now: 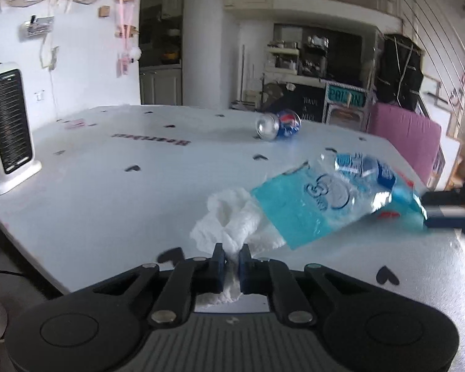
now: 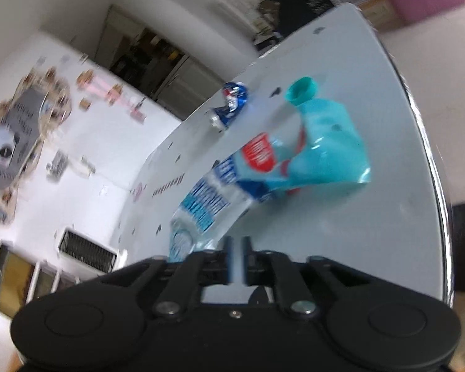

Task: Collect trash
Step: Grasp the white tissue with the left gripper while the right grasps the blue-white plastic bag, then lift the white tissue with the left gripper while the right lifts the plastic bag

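My left gripper (image 1: 231, 252) is shut on a crumpled white paper towel (image 1: 229, 220) at the near edge of the white table (image 1: 108, 186). A flat turquoise refill pouch (image 1: 319, 210) lies just right of the towel, with a crushed clear water bottle (image 1: 362, 164) on it. A blue soda can (image 1: 279, 124) lies on its side farther back. In the right wrist view my right gripper (image 2: 238, 241) is nearly shut, its jaws close together at the bottom end of the bottle (image 2: 207, 204); a grip cannot be told. The pouch (image 2: 325, 145) and can (image 2: 231, 105) lie beyond.
A white electric heater (image 1: 7, 127) stands at the table's left edge. Black heart marks dot the table. A pink panel (image 1: 406, 136) and cluttered shelves stand behind the far right corner. The table's metal rim (image 2: 431, 167) runs along the right.
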